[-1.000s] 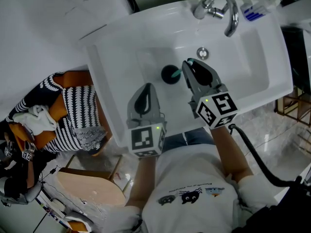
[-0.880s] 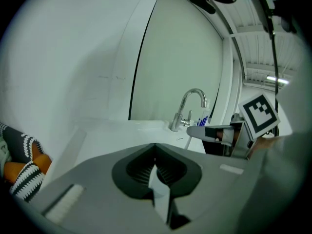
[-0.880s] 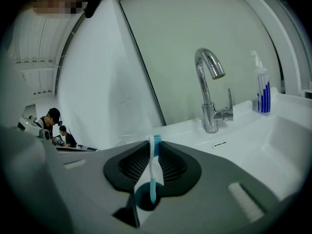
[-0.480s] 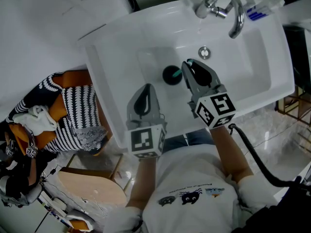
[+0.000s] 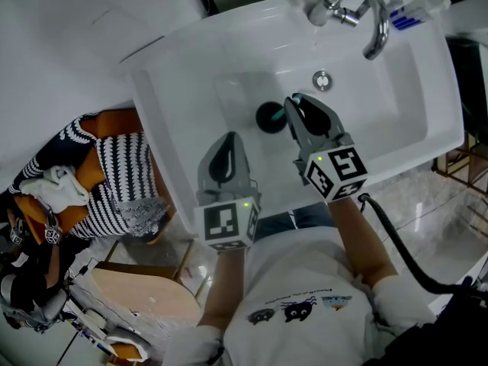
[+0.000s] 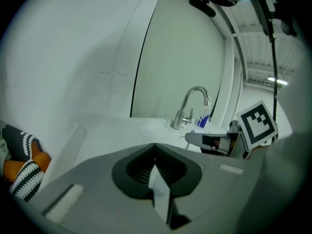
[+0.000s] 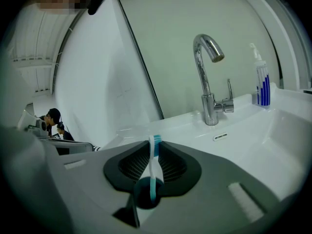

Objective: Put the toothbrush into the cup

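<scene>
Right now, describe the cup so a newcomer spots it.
Find the white sink with the chrome tap. The cup stands in its basin, at the tip of the right gripper. It is the only dark, round, open-topped thing on that white.

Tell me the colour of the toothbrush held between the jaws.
White toothbrush with a light-blue head and stripe; clearest in the right gripper view.

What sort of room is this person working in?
Most likely a bathroom or washroom. There's a white sink with a chrome tap, a blue-striped container stands on its back rim, and the right gripper holds a toothbrush by a dark cup in the basin.
</scene>
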Tool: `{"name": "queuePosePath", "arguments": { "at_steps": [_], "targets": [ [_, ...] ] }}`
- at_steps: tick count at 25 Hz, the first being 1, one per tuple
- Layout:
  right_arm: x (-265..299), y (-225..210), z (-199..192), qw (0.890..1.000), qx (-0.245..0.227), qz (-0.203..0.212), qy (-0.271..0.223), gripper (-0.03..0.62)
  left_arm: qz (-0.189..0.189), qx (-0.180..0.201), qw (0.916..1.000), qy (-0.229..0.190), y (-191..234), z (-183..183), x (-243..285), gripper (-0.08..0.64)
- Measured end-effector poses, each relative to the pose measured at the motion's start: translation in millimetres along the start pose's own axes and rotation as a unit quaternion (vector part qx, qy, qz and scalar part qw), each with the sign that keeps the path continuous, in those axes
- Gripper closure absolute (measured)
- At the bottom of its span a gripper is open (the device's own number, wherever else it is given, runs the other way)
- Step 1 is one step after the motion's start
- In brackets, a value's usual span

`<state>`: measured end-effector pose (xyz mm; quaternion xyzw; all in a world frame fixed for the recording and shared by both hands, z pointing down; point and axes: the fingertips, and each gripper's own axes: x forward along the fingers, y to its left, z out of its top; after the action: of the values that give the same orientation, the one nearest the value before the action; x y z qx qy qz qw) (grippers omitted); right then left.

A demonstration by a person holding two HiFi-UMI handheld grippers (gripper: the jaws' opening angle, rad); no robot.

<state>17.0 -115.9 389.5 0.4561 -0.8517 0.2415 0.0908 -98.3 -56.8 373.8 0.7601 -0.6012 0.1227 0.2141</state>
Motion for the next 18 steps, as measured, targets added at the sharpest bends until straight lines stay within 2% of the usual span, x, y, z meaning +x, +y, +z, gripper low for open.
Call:
{"name": "queuePosePath", "arguments": {
  "at_steps": [18],
  "targets": [
    [8, 3, -13, 1.0, -0.002, 0.007, -0.006, 0.532, -0.004, 0.001, 1.0, -0.005, 7, 4, 0, 0.56]
  ]
}}
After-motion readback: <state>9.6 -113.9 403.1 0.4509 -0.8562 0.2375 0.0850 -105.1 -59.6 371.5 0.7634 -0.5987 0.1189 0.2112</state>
